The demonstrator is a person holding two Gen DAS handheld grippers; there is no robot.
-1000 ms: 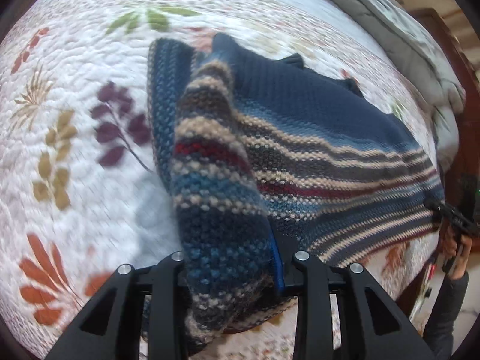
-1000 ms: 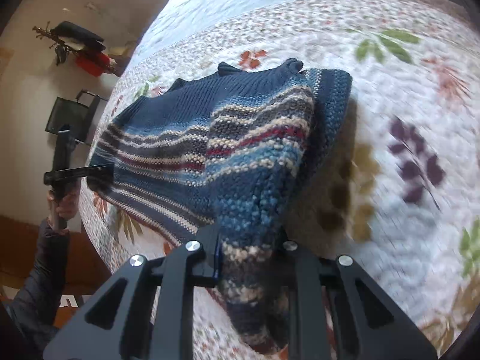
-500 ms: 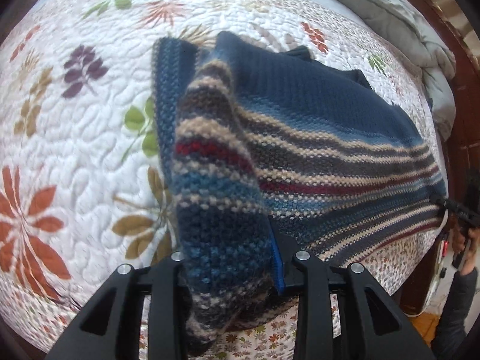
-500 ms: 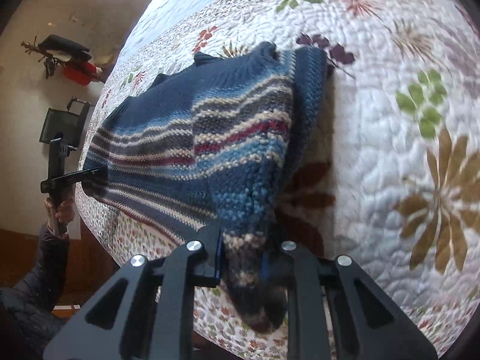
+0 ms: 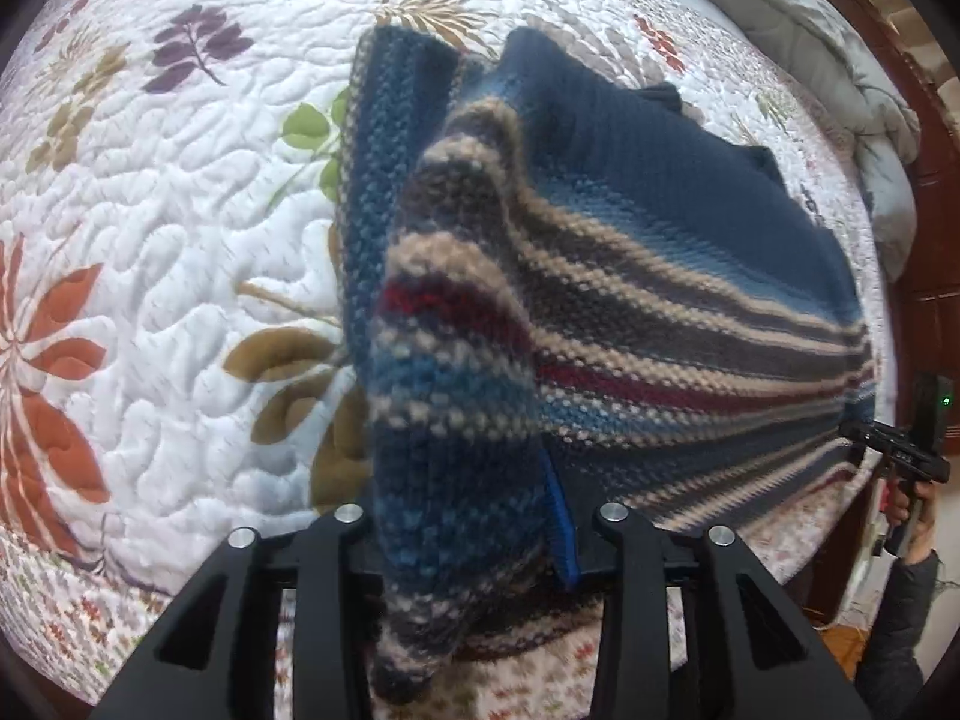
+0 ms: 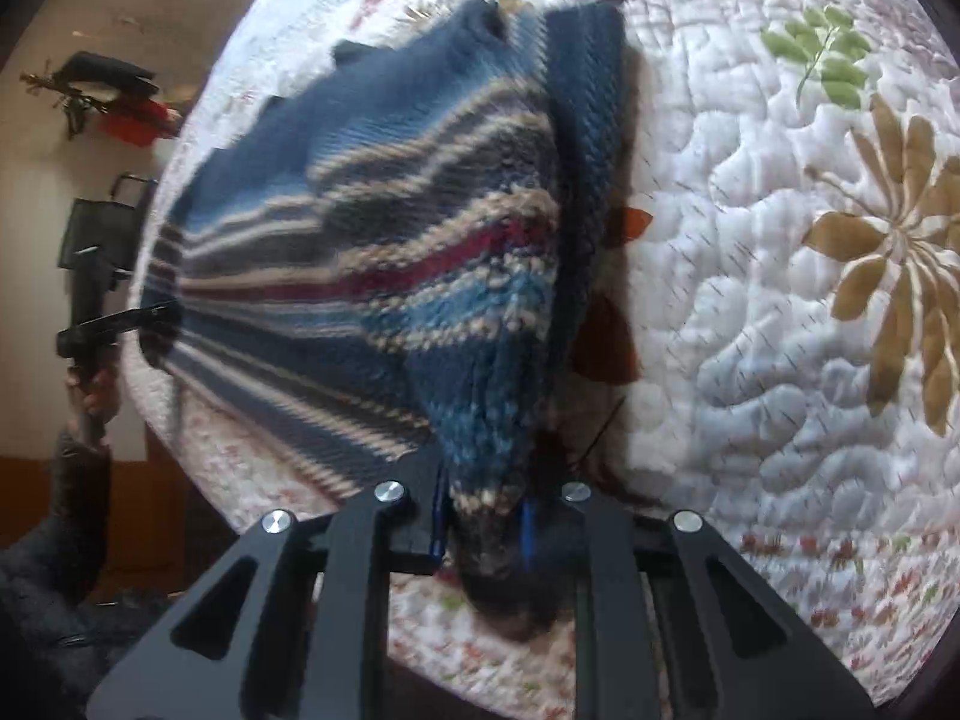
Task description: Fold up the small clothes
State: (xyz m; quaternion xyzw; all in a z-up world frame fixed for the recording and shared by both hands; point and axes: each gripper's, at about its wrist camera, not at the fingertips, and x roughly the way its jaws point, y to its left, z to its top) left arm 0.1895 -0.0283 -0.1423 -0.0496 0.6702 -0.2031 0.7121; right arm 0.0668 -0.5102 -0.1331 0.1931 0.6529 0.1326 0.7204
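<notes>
A small knitted sweater (image 5: 660, 276), dark blue with beige, grey and red stripes, hangs stretched between my two grippers above a quilted floral bedspread (image 5: 150, 252). My left gripper (image 5: 474, 546) is shut on one bottom corner of the sweater, and knit bunches out below its jaws. My right gripper (image 6: 486, 534) is shut on the other bottom corner of the sweater (image 6: 372, 228). The far end of the sweater rests on the bed. Each view shows the other gripper at the sweater's far edge: the right one (image 5: 900, 450), the left one (image 6: 108, 324).
The bedspread (image 6: 780, 300) covers the bed under the sweater. A grey rolled duvet (image 5: 840, 78) lies along the far right by a wooden headboard (image 5: 924, 192). Beyond the bed edge there is a black chair (image 6: 90, 228) and a red and black object (image 6: 120, 114).
Both grippers have moved back along the bed with the sweater, lifting it higher; more of the bedspread pattern now shows beside it. Both grips have stayed shut.
</notes>
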